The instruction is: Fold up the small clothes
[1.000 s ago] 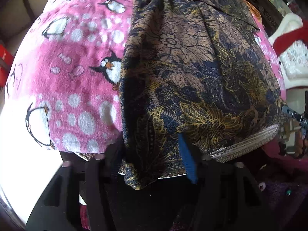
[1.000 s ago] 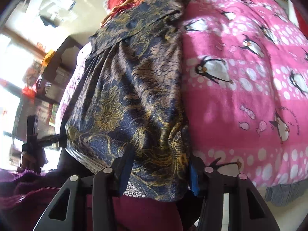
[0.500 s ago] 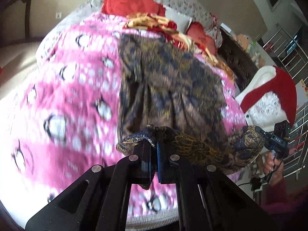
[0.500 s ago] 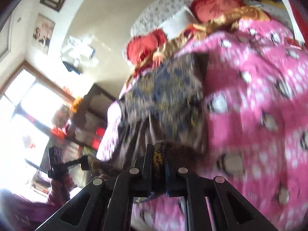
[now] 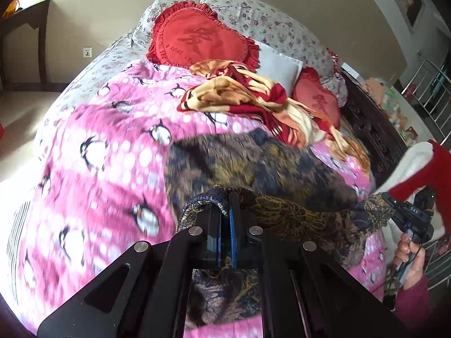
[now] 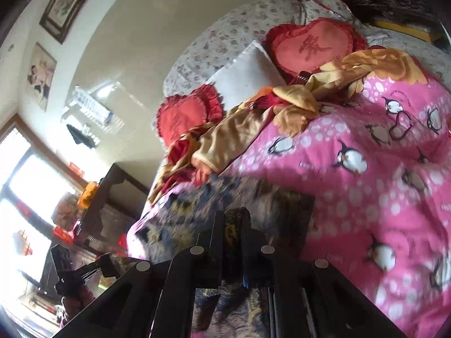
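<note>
A small dark blue and gold floral garment (image 5: 253, 166) lies on a pink penguin blanket (image 5: 107, 152); it also shows in the right wrist view (image 6: 191, 214). My left gripper (image 5: 227, 197) is shut on one corner of its near hem and holds it above the bed. My right gripper (image 6: 234, 217) is shut on the other hem corner; in the left wrist view it (image 5: 391, 200) is at the right. The hem (image 5: 304, 217) stretches between the two grippers, lifted over the garment's far part.
A crumpled red and tan garment (image 5: 253, 98) lies beyond the floral one. Two red heart cushions (image 5: 197, 36) and a white pillow (image 5: 276, 67) sit at the bed's head. Dark furniture (image 6: 110, 197) stands by the bed near a window.
Both grippers closed on the near hem corners and lifted them up and forward over the garment. The garment now looks shorter, its near part raised off the blanket.
</note>
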`<state>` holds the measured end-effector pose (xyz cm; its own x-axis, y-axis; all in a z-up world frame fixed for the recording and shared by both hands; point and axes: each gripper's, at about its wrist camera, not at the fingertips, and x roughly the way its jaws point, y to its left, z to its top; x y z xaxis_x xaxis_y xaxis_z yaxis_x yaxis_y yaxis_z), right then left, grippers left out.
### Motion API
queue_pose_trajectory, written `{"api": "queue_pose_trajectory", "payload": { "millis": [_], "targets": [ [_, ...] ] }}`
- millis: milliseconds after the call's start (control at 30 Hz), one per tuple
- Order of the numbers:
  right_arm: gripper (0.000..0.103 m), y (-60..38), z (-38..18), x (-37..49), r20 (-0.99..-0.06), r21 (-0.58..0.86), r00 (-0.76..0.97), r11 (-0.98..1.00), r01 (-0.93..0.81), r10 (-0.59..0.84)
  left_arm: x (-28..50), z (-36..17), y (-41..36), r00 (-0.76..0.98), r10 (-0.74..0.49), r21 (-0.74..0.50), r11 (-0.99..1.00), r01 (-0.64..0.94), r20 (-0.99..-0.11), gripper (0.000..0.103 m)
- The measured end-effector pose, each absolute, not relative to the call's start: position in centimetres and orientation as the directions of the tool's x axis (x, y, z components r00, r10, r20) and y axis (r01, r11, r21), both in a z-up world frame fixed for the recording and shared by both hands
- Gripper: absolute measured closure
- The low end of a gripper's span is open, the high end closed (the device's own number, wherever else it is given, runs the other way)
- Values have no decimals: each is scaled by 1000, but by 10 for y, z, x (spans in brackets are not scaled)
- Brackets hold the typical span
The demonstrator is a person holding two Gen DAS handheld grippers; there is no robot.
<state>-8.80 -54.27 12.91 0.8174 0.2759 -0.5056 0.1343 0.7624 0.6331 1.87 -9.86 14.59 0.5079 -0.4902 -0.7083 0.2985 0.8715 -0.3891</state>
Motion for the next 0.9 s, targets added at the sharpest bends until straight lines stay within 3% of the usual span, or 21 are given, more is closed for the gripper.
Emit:
{"api": "queue_pose_trajectory", "payload": {
  "millis": [233,267,300,367,400,433,533,700,767,900],
  "targets": [
    [95,-567,97,-30,-594,613,770,751,246,233,88,109,-119,476,-465,-395,885,245,-746,100],
    [91,-568,96,-28,-607,605,761,754,256,229,94,105,-119,466,-463,-399,886,236,-754,99],
    [74,-570,99,-32,-604,592,770,762,263,204,97,104,-117,462,-462,-402,887,228,-757,89],
    [52,-574,112,-50,-564,579,813,770,268,142,94,108,-111,455,-479,-424,877,225,-751,62],
    [52,-573,119,-61,-538,583,832,773,250,137,89,115,-106,474,-486,-428,874,233,-735,43],
    [52,-571,126,-69,-521,587,839,780,219,156,84,122,-103,497,-484,-421,875,241,-721,34],
    [55,-540,139,-87,-510,548,823,832,87,249,61,140,-101,528,-483,-375,876,305,-699,34],
    [64,-465,107,-72,-658,375,686,925,-58,310,21,118,-133,443,-438,-236,866,441,-782,34],
    [64,-449,87,-55,-715,300,646,952,-59,266,16,98,-150,407,-391,-176,864,472,-825,34],
    [64,-456,76,-21,-714,299,661,954,-13,232,35,80,-175,399,-347,-119,861,495,-848,34]
  ]
}}
